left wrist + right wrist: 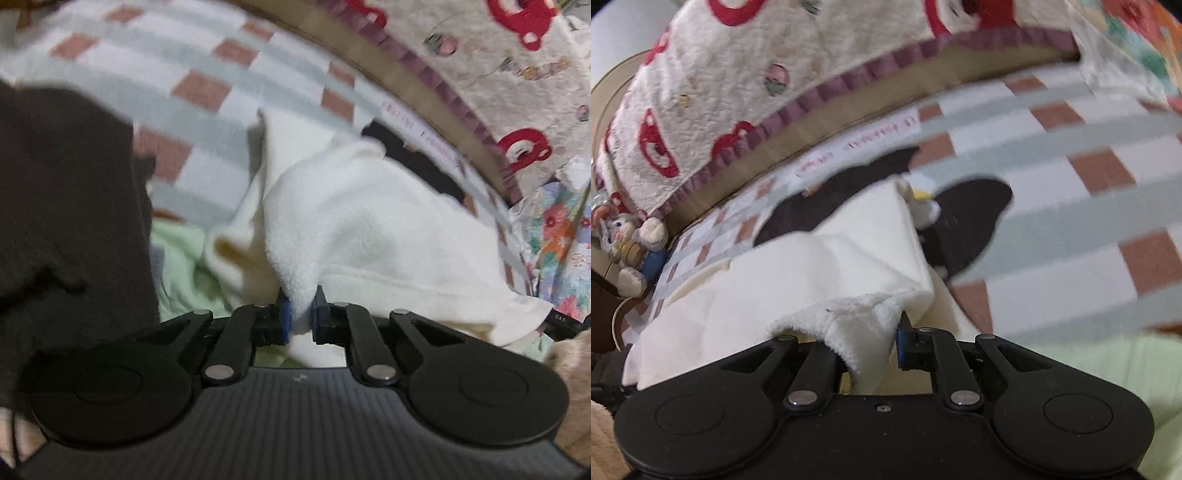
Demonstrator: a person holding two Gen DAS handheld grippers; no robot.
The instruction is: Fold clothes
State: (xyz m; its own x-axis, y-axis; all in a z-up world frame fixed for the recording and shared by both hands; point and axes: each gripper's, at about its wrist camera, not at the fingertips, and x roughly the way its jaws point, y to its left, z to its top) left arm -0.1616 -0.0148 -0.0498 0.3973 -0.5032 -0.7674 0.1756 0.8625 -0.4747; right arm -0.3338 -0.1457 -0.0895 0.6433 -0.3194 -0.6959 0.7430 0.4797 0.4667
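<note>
A cream fleece garment [369,229] lies bunched on a checked bed cover. My left gripper [302,314] is shut on a fold of its fluffy edge, which is pinched between the blue pads [286,317]. In the right wrist view the same cream garment [812,266] drapes over the left finger and hides it. My right gripper [871,343] is shut on the garment's thick hem, with the right blue pad [903,345] pressing against the cloth. A dark garment [964,218] lies under and behind the cream one.
The checked bed cover [207,92] of white, grey and rust squares spreads behind. A dark cloth [66,206] fills the left. Pale green fabric [177,266] lies near. A cream blanket with red prints [738,74] and a plush toy [635,243] border the bed.
</note>
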